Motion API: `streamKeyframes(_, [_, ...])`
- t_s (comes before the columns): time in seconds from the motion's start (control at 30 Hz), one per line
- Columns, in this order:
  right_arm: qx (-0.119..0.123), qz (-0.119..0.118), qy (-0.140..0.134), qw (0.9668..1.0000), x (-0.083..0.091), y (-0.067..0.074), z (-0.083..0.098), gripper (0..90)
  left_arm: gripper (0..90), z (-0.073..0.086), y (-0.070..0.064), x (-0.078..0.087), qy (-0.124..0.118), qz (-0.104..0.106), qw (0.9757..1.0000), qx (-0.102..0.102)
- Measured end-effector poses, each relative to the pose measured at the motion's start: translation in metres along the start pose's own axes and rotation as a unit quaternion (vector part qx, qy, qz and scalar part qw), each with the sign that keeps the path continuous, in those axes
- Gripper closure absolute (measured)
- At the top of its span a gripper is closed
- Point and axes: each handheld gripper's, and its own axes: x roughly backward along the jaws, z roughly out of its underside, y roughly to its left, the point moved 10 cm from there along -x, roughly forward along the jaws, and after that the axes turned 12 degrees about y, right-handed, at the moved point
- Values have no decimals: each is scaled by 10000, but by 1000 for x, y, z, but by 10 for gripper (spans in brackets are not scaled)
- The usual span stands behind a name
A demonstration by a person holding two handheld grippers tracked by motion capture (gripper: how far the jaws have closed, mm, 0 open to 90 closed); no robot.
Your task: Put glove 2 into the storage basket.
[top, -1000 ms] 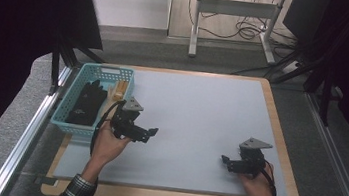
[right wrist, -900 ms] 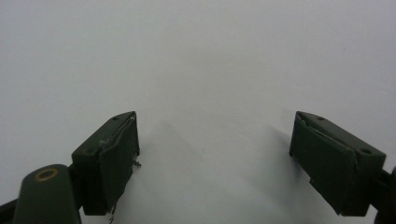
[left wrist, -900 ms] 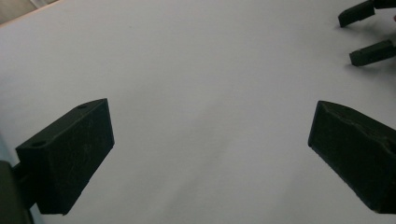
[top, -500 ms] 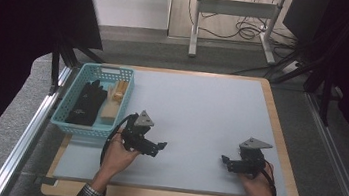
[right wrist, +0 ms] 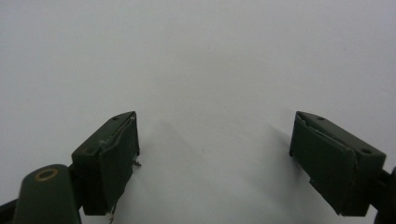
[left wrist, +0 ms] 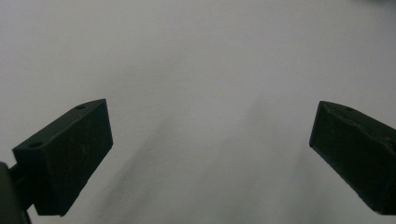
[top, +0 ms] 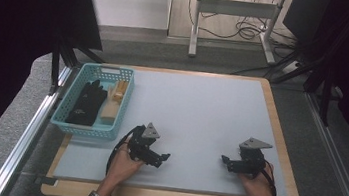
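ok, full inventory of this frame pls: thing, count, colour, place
light grey table mat: 1, pale grey, covering the wooden board.
wooden board: 1, light wood, rim showing around the mat.
turquoise plastic basket: 1, turquoise, left edge of the table.
black fabric glove: 1, black, left side inside the basket.
pale wooden blocks: looks like 2, tan, right side inside the basket.
metal-legged desk: 1, white-grey, on the floor beyond the table.
left gripper: 1, black, near edge, jaws open, nothing held.
right gripper: 1, black, near edge right, jaws open, nothing held.
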Motion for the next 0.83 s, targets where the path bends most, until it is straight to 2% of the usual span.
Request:
streamKeyframes(0.3, [-4,0,2,10000,0,0,0,152,0,12,0,-19,258,-116,9996,-7])
streamKeyframes(0.53, [-5,-1,1,10000,0,0,0,152,0,12,1,-20,256,-24,9996,80])
streamKeyframes(0.83, [-8,-5,1,10000,0,0,0,151,0,12,0,-20,288,-56,9995,75])
